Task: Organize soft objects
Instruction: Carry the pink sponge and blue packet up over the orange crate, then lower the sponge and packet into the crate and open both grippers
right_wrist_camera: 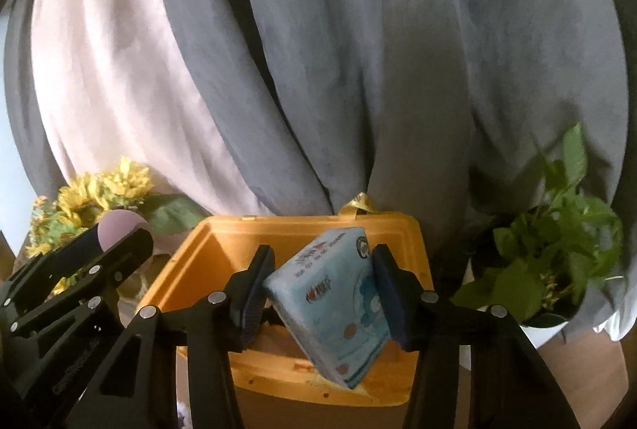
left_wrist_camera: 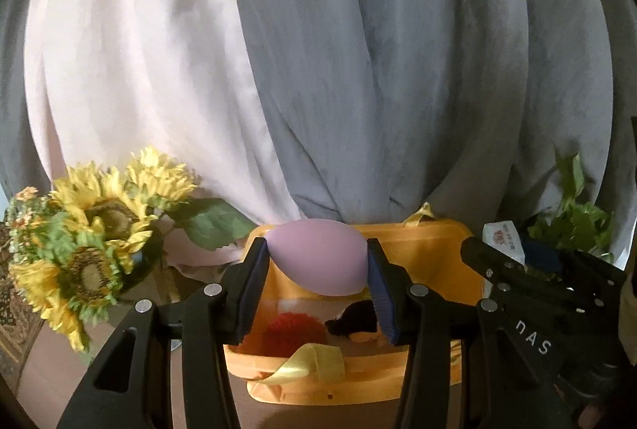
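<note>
In our left tongs (left_wrist_camera: 317, 275) we pinch a lilac egg-shaped soft ball (left_wrist_camera: 316, 258), its two sides pressed by the blue pads (left_wrist_camera: 254, 287); it hangs above the open orange bin (left_wrist_camera: 434, 258). Our right tongs (right_wrist_camera: 323, 299) clamp a pale blue tissue pack (right_wrist_camera: 332, 305), tilted with its top corner toward 1 o'clock and its lower corner dipping past the near rim of the same bin (right_wrist_camera: 187, 262).

Inside the bin, seen past the left tongs, lie a red fuzzy ball (left_wrist_camera: 292, 331) at 7 o'clock of the lilac ball and a black plush piece (left_wrist_camera: 356, 317) at 5 o'clock. A yellow ribbon (left_wrist_camera: 314, 365) drapes over the near rim.

Outward on the desk (left_wrist_camera: 51, 373), sunflowers (left_wrist_camera: 91, 230) stand at 9 o'clock of the bin and a leafy green plant (right_wrist_camera: 557, 254) at 3 o'clock. Grey and pale pink curtains (right_wrist_camera: 358, 71) hang behind.
</note>
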Available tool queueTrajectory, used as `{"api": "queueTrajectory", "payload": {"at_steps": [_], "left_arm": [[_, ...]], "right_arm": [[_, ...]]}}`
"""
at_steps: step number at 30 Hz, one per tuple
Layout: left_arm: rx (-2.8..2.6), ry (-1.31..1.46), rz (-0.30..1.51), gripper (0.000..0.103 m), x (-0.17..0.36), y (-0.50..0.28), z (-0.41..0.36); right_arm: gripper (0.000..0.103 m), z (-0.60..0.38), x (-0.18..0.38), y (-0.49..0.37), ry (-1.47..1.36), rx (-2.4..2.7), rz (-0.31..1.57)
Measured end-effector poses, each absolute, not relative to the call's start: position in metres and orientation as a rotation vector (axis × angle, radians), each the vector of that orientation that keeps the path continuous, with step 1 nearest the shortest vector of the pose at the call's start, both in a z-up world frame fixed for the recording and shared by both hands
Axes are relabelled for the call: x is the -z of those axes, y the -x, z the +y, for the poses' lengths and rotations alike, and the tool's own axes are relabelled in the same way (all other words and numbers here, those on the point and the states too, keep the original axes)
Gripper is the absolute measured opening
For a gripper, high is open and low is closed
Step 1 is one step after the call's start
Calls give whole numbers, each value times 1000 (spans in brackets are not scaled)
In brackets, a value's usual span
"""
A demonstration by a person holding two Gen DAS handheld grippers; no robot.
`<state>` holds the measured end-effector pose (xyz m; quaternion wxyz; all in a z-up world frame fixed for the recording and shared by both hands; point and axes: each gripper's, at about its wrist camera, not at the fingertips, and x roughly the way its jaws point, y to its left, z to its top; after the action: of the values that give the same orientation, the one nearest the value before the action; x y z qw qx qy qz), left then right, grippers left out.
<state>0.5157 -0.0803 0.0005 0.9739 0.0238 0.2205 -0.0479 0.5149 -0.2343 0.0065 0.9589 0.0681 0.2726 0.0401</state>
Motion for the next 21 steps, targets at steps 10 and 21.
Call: {"api": "queueTrajectory", "payload": {"at_steps": [10, 21], "left_arm": [[120, -34, 545, 48, 24, -563, -78], [129, -79, 633, 48, 45, -595, -85]], "right_arm": [[52, -235, 15, -558, -123, -72, 617], [52, -229, 29, -587, -87, -79, 670]]}}
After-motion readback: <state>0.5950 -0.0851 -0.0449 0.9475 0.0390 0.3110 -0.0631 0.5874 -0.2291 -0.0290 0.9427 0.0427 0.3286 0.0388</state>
